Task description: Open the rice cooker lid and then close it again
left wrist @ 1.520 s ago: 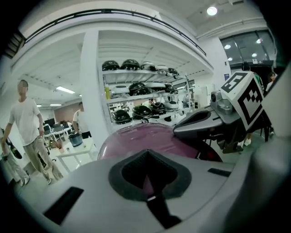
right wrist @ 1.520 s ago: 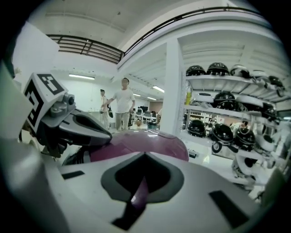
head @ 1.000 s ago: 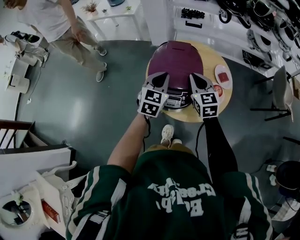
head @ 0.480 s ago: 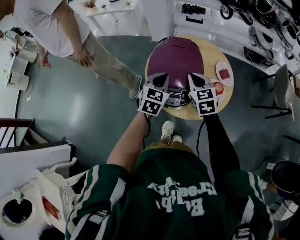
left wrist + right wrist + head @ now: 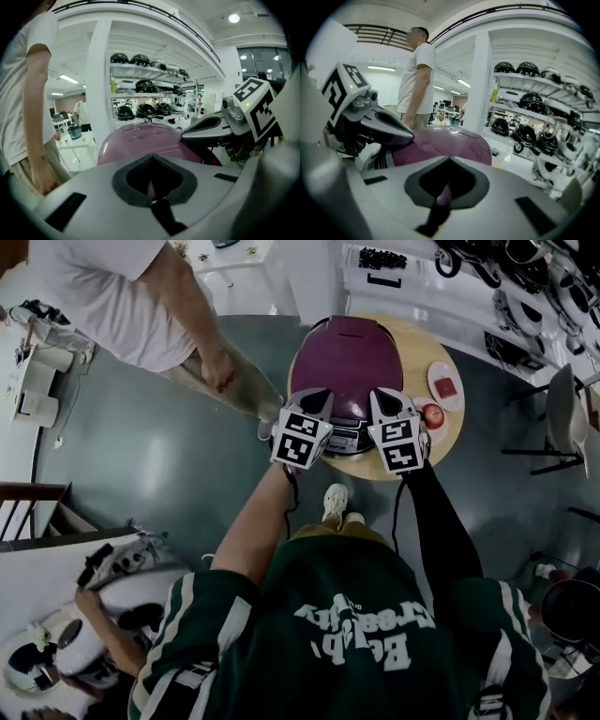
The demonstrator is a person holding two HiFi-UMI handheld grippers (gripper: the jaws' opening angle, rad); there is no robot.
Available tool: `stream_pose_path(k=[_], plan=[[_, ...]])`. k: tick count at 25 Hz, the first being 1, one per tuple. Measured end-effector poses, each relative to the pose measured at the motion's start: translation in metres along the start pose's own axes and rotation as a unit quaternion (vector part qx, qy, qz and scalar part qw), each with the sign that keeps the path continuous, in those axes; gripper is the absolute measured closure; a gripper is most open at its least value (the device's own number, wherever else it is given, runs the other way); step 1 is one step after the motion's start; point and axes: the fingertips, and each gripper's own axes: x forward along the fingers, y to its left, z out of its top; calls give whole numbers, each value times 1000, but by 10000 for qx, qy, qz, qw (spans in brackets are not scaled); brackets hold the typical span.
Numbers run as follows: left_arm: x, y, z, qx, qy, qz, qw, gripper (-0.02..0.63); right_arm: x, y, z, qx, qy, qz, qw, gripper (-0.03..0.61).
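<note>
A purple rice cooker [image 5: 347,357] with its lid down stands on a round wooden table [image 5: 424,348]. My left gripper [image 5: 315,396] hovers at the cooker's front left edge and my right gripper [image 5: 383,396] at its front right, both just above the silver control panel [image 5: 349,439]. In the left gripper view the jaws of the left gripper [image 5: 151,187] are shut with nothing held, and the purple lid [image 5: 140,143] fills the space behind them. The right gripper [image 5: 444,192] is likewise shut and empty in front of the lid [image 5: 440,140]. Whether either gripper touches the cooker is hidden.
A small plate [image 5: 446,385] with a red item and a red round fruit [image 5: 432,415] sit on the table's right side. A person in a white shirt [image 5: 141,306] stands close on the left. A chair [image 5: 562,418] stands to the right, and shelves of appliances [image 5: 525,117] lie beyond.
The person in the white shirt has walked closer to the table. Both grippers have shifted only slightly at the cooker's front.
</note>
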Motion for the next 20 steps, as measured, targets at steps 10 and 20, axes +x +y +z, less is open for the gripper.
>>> stream_pose_path(k=[10,20], plan=[[-7,0,3,146,-262,269,9992,617,-9,0,6,623,-418,458,9961,575],[-58,8,63,-185,-1299,715,9888,617,-66,-25,70,1014,-1776,52,9789,575]])
